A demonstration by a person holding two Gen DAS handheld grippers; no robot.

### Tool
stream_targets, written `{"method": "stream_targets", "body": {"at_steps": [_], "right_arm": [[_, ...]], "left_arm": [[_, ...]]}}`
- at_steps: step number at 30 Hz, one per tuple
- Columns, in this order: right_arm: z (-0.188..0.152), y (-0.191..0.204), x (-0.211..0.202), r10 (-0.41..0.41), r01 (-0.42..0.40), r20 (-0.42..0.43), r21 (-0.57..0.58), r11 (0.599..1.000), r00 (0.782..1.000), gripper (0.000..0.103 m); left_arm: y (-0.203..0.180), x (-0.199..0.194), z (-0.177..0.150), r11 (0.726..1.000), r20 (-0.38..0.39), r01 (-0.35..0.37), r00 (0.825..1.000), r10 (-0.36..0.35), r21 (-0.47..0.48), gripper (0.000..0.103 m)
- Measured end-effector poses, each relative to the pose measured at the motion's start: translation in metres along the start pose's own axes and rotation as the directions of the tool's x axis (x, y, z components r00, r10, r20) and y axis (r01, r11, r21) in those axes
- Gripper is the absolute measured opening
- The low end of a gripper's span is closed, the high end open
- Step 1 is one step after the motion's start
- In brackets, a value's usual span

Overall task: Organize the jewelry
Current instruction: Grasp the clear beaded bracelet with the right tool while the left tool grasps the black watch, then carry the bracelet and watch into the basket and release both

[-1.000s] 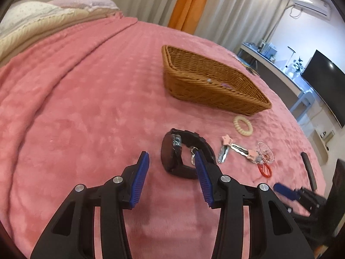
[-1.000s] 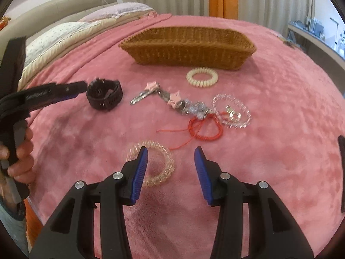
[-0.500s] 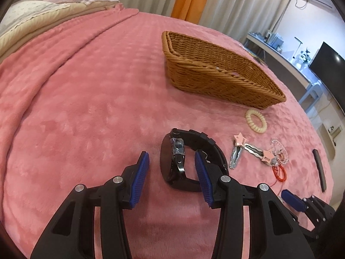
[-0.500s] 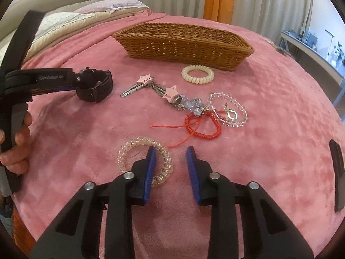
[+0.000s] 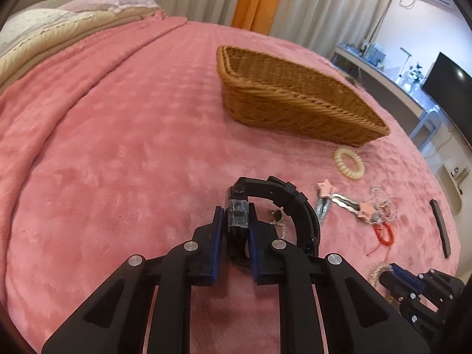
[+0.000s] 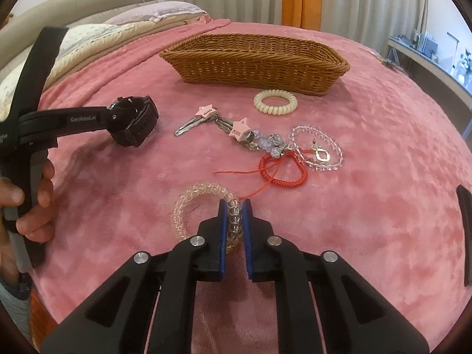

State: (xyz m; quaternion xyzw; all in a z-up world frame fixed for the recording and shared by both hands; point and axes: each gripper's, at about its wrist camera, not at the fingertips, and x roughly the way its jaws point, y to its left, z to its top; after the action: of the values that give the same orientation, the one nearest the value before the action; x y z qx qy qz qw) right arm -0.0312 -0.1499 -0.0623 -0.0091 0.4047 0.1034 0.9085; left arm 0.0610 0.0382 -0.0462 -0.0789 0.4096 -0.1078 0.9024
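1. Left claw: jaws have just been closing and now pinch the black watch at its taped case, on the pink bed.
2. Right claw: likewise just closed, clamped on the clear coil bracelet (thin section only).
3. Risk: the springy coil may slip free; the watch may pivot when lifted.
4. Unclear: the wicker basket interior is hidden.
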Motion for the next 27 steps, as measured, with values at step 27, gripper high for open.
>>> {"method": "stream_targets", "body": {"at_steps": [27], "right_arm": [[0.167, -0.041, -0.061, -0.03, 0.019, 0.308, 0.041, 0.999, 0.951, 0.008]], "left_arm": [[-0.059, -0.057, 0.09, 0.992, 0.234, 0.068, 0.968, -0.091, 0.103, 0.013]]}}
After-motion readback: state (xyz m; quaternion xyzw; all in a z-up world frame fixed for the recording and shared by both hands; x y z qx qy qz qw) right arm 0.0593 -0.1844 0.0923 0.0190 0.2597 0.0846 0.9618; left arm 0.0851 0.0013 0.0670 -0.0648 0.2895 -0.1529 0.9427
